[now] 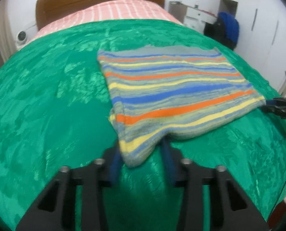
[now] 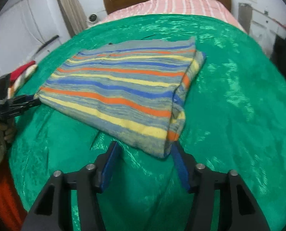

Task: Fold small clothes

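1. A striped garment [image 1: 173, 96], folded into a flat rectangle with orange, blue, yellow and grey bands, is lying on the green bedspread [image 1: 46, 105] at mid-frame.
2. The left gripper [image 1: 141, 150] is pinching the garment's near left corner.
3. The right gripper [image 2: 145, 150] is straddling the near right corner [image 2: 162, 146]; whether its pads are pressing, I cannot tell.

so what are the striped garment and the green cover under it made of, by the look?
Striped garment: looks like a soft knit, matte and slightly fuzzy, with uneven yarn-like stripes in blue, orange, yellow and grey; probably wool or acrylic, cannot tell which.
Green cover: looks like a woven satin or brocade, glossy, with bright sheen patches and a faint pattern; likely synthetic, not certain.
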`<action>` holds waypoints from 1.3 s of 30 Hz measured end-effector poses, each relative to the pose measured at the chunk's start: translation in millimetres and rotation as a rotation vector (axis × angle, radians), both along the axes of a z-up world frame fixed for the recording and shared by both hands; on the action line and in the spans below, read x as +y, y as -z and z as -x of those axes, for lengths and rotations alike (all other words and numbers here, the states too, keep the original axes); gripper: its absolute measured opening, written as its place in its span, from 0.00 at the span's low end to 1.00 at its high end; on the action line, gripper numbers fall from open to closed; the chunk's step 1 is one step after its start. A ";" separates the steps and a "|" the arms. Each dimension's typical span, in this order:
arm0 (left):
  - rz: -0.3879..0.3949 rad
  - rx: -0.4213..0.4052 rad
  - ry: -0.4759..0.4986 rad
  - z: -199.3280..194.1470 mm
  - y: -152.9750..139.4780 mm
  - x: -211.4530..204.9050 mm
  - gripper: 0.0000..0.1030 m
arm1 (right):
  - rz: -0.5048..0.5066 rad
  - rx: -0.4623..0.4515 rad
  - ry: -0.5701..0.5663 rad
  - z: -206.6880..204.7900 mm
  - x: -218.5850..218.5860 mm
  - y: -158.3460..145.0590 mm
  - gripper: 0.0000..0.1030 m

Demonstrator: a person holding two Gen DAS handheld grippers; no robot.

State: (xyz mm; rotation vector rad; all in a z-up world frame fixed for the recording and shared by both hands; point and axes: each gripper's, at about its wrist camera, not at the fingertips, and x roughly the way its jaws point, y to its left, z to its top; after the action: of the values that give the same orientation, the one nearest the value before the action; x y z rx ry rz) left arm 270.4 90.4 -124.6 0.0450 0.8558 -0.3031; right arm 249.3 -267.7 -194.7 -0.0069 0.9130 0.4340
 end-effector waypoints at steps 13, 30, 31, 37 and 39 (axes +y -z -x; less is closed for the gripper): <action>-0.070 0.086 0.262 -7.3 1.3 15.1 0.08 | 0.085 0.053 -0.112 -5.1 -15.6 4.9 0.05; -0.288 -0.172 0.355 51.4 -57.8 -167.4 0.70 | -0.176 0.047 0.109 23.4 -98.5 -14.5 0.38; -0.295 -0.181 0.395 51.2 -53.3 -193.2 0.70 | -0.190 0.048 0.122 24.0 -102.9 -14.9 0.38; -0.353 -0.166 0.462 17.8 -2.2 -310.9 0.61 | -0.301 0.059 0.165 6.0 -121.6 -24.0 0.38; -0.365 -0.171 0.463 9.3 12.5 -324.7 0.22 | -0.351 0.073 0.170 -10.0 -125.3 -27.7 0.41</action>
State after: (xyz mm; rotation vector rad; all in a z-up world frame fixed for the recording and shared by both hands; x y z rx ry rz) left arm 261.1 -234.3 -137.1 0.6068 0.7148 -0.5643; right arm 259.3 -393.0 -166.9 0.4065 0.8910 0.4323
